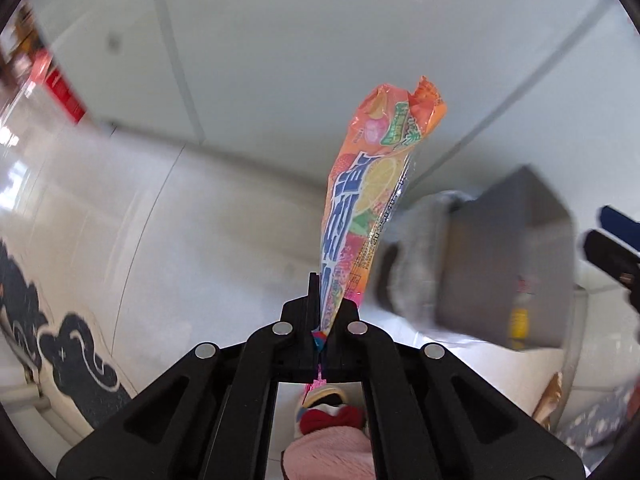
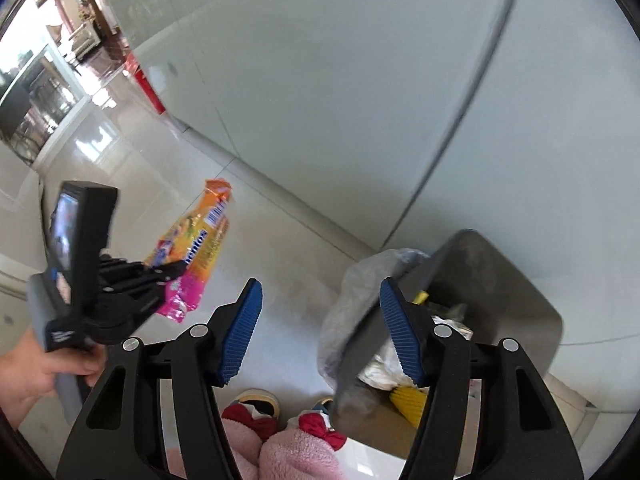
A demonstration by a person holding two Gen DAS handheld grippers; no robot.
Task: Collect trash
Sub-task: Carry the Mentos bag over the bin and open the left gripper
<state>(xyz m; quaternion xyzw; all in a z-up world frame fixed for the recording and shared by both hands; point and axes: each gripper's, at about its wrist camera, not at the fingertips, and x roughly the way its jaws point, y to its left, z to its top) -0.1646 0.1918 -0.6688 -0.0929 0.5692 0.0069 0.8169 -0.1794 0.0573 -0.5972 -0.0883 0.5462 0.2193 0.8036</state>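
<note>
**Wrapper in left grip, bin open at right**

The left gripper (image 1: 320,312) is clamped on the lower end of an orange, fruit-printed plastic candy wrapper (image 1: 372,184). In the left wrist view the wrapper stands up from the jaws through the centre of the frame, its torn top curling at upper centre. In the right wrist view the same wrapper (image 2: 192,256) sits at left of centre, held above the pale tiled floor (image 2: 132,184).

The right gripper (image 2: 320,328) holds nothing; its blue ribbed pads (image 2: 242,328) stand wide apart at lower centre.

The grey metal bin with a grey liner bag (image 2: 492,280) occupies the lower right of that view, well apart from the wrapper. Crumpled paper and something yellow lie inside.

Assessment: the wrapper looks very light, thin, limp and slick. It would crease rather than break. An end pinch, as now, appears adequate; a mid-body hold would sway less. Film may cling to a pad on release. Deposit not yet made.
</note>
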